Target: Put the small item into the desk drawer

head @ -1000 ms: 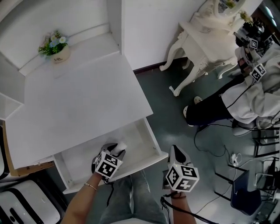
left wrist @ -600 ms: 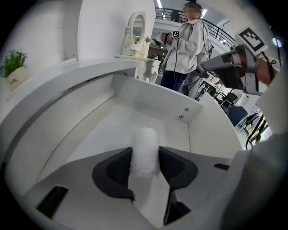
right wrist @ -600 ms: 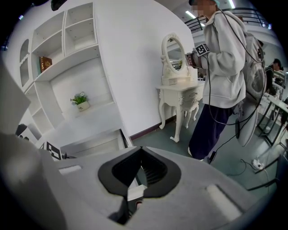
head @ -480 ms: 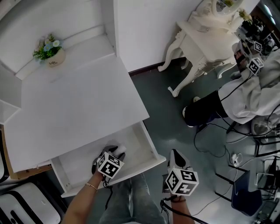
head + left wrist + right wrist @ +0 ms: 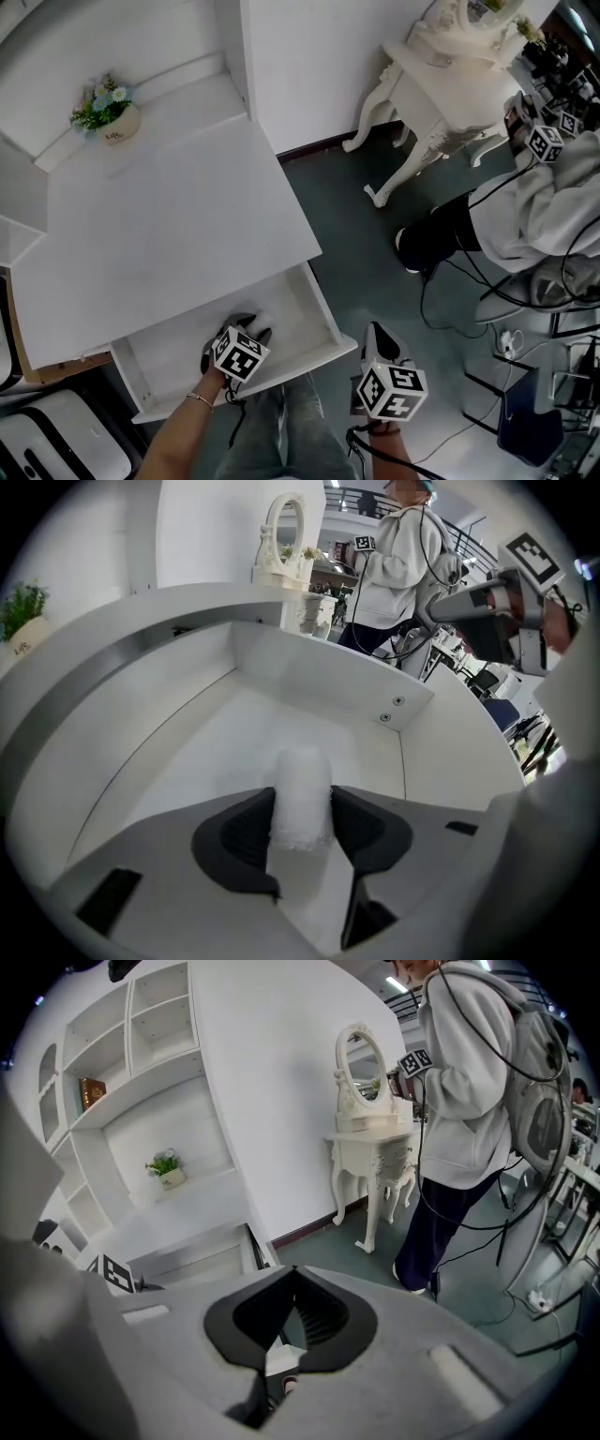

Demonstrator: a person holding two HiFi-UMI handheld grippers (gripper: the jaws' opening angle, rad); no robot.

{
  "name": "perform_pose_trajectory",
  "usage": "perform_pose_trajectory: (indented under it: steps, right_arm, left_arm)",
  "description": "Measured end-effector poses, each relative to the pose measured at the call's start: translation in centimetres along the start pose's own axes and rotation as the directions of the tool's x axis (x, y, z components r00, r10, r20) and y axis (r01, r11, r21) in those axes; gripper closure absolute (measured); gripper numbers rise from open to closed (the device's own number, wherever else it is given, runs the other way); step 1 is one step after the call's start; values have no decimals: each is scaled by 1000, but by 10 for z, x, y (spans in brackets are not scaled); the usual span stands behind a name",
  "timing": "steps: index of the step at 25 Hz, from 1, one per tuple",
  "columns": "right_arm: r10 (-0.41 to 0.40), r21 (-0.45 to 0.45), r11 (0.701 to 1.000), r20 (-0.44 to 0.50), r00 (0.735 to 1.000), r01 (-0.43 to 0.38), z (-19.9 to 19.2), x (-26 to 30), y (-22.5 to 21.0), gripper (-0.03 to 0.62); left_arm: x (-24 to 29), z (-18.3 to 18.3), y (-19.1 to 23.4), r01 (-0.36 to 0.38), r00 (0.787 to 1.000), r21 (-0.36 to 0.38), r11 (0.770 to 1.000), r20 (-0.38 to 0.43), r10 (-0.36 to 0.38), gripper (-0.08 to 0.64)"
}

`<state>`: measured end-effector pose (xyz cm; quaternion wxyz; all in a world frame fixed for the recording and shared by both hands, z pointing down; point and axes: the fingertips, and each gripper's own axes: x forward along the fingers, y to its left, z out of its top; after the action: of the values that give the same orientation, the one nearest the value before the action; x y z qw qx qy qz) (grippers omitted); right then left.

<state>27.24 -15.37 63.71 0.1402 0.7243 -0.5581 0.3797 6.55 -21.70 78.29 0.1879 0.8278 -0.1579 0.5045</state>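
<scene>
Left tongs [image 5: 301, 794]: clenched on the item [image 5: 302, 766], a pad on each side, nose tipped down into the open drawer [image 5: 319, 667] so the drop is short.
Item: white and stubby, inside the drawer walls near the front. Can't tell if it touches the drawer floor.
Right tongs [image 5: 293, 1271]: closed on nothing, parked beside the drawer, out of the way.
Drawer: pulled out from under the table [image 5: 169, 234].
Next, I'd say: loosen the grip.

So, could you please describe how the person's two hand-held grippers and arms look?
Left hand-held gripper and right hand-held gripper: light grey, black inner pads, each topped by a cube of black-and-white square markers. A thin bracelet is on the left wrist.
</scene>
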Motion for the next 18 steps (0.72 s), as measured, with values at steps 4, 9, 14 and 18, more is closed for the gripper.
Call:
perform_pose_trajectory:
  steps: [4, 9, 14, 18]
  right_arm:
    - [4, -7, 1000, -2, 1000, -4, 1, 2, 0, 588]
    - [36, -25, 999, 2, 999, -36, 3, 7, 7, 588]
    - [47, -34, 998, -6, 999, -47, 4, 9, 10, 588]
    - [62, -45, 997, -5, 998, -62, 6, 10, 17, 588]
  left_arm:
    - [0, 0, 1, 6, 1000, -16, 1000, 7, -6, 377]
    - [-2, -2, 5, 3, 1000, -40, 999, 16, -2, 364]
    - [-7, -2, 5, 7, 1000, -43, 999, 26, -6, 344]
    - [-14, -4, 6, 9, 999, -42, 999, 31, -7, 333]
